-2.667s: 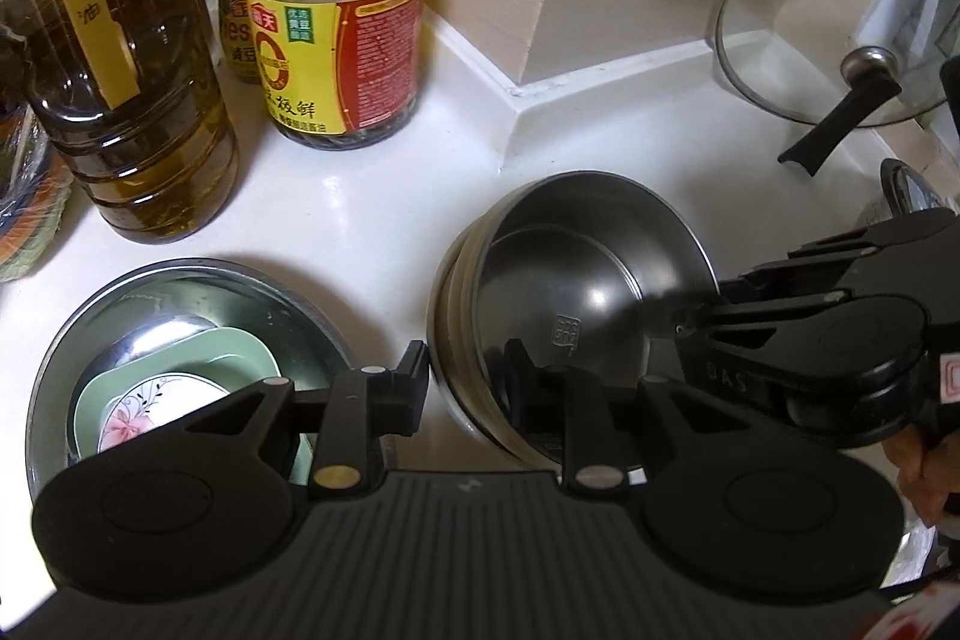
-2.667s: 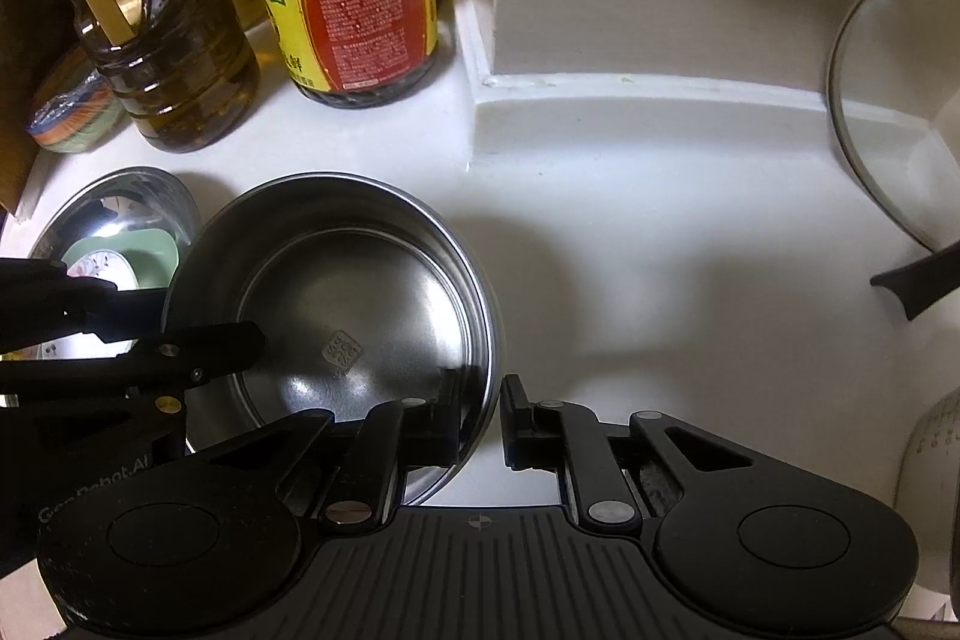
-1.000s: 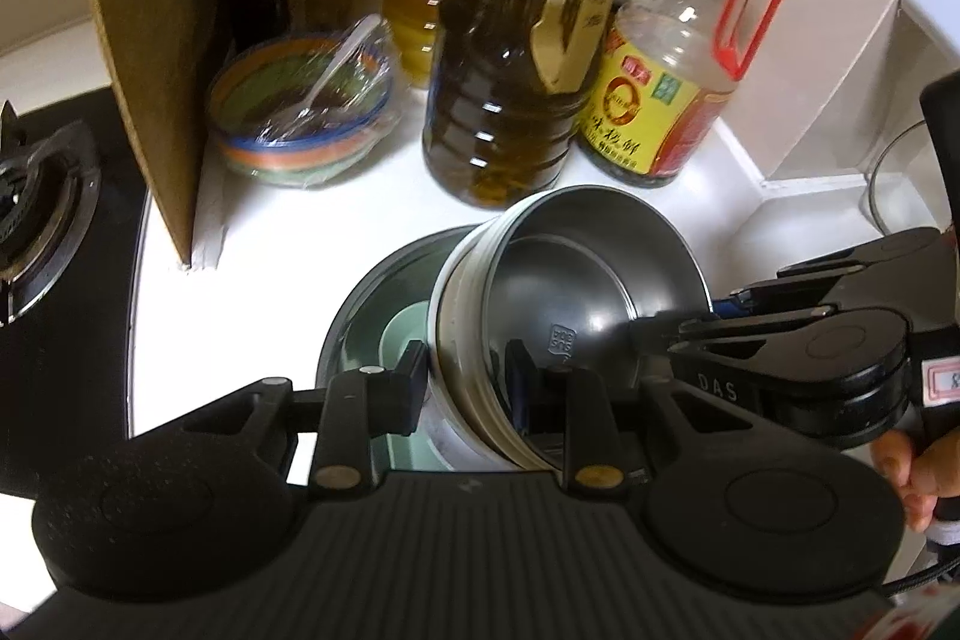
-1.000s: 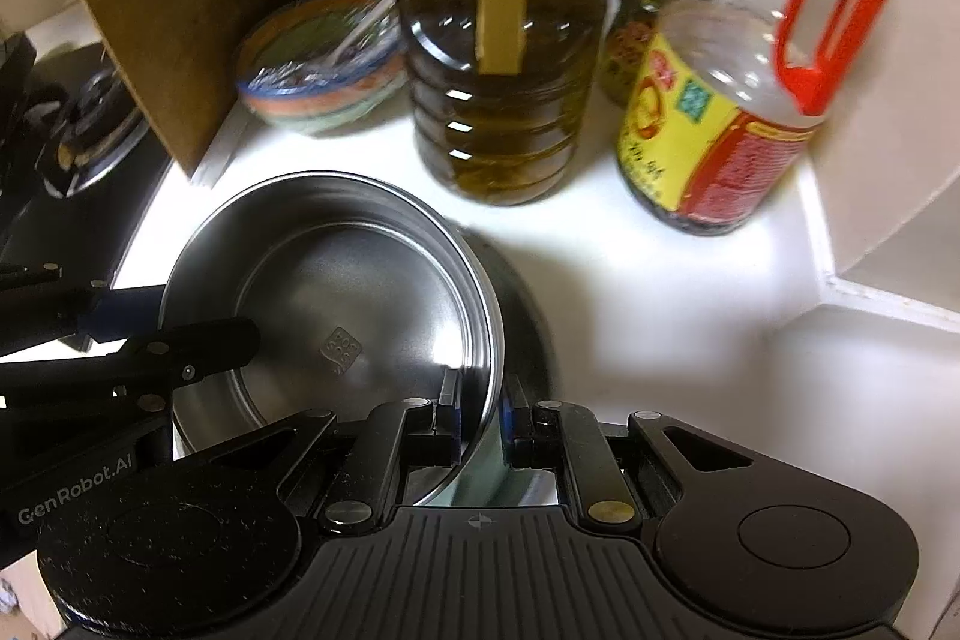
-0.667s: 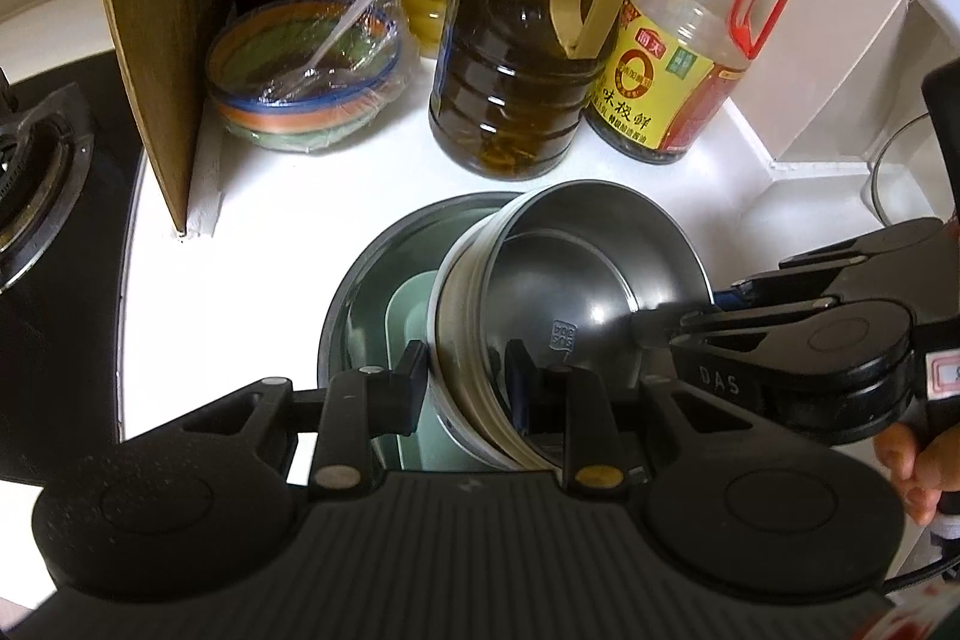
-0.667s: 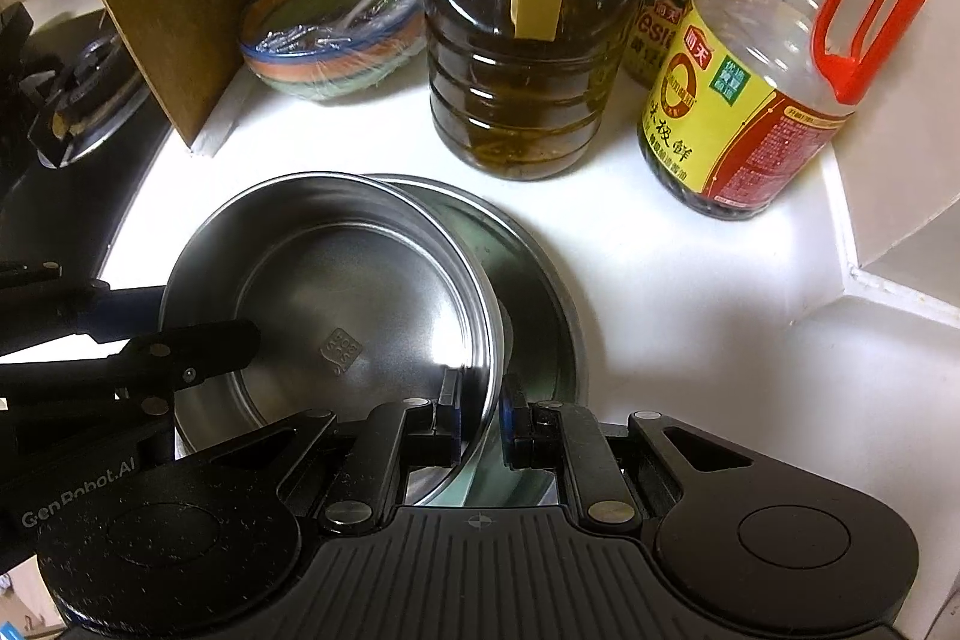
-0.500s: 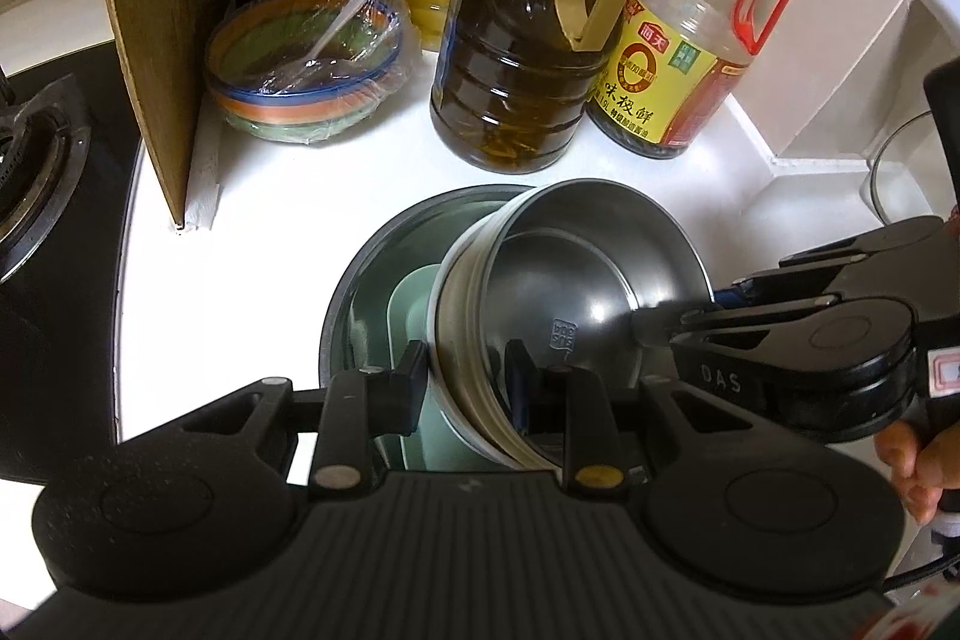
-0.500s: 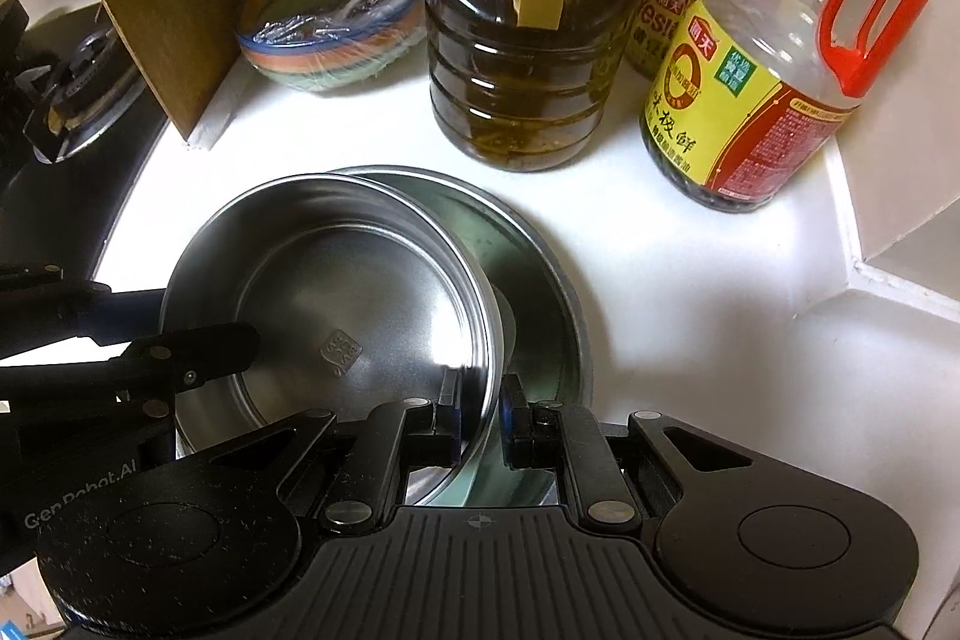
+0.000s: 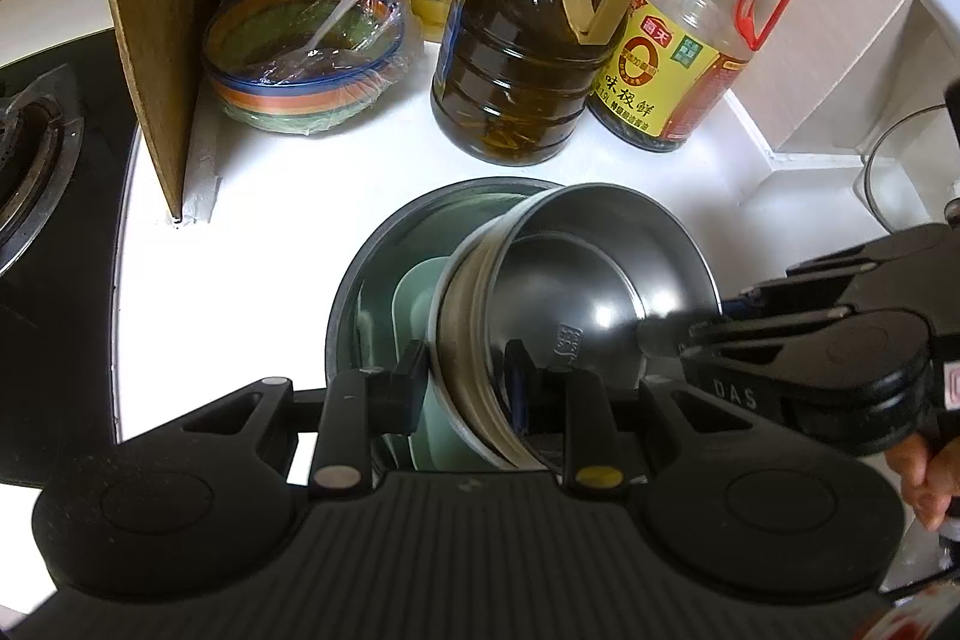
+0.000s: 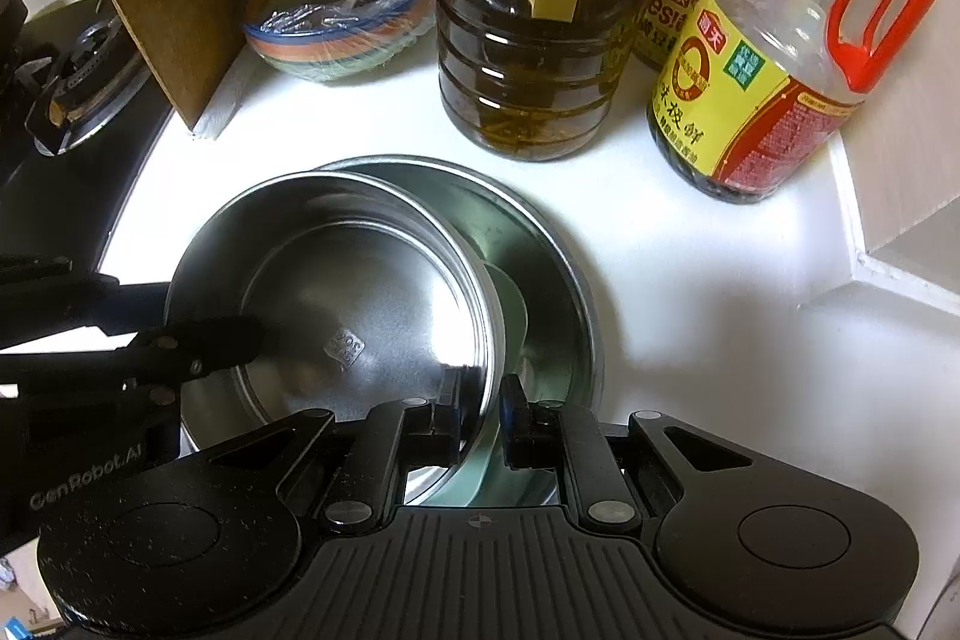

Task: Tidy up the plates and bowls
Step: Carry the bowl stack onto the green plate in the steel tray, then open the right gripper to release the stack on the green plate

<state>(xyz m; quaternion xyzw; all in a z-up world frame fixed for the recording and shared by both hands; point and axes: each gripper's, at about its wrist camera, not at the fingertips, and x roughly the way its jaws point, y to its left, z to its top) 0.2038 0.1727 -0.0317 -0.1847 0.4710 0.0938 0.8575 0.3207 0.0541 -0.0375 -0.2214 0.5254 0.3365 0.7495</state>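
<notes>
A steel bowl (image 9: 600,280), seen too in the right wrist view (image 10: 336,292), hangs tilted over a wide steel basin (image 9: 372,280) that holds a pale green plate (image 9: 420,298). The basin (image 10: 558,268) and plate edge (image 10: 510,316) also show in the right wrist view. My left gripper (image 9: 462,382) is shut on the bowl's left rim. My right gripper (image 10: 480,412) is shut on the bowl's opposite rim. Each gripper shows in the other's view, the right one (image 9: 660,334) and the left one (image 10: 240,334).
On the white counter (image 9: 270,220) behind stand a dark oil jug (image 9: 516,58), a red-handled sauce bottle (image 9: 690,58), a film-wrapped striped bowl (image 9: 300,58) and a cardboard sheet (image 9: 156,10). A gas hob (image 9: 30,142) lies left, a glass lid (image 9: 888,178) right.
Both grippers carried the steel bowl left from the bare counter to above the basin. Over the last second it has sunk a little toward the basin.
</notes>
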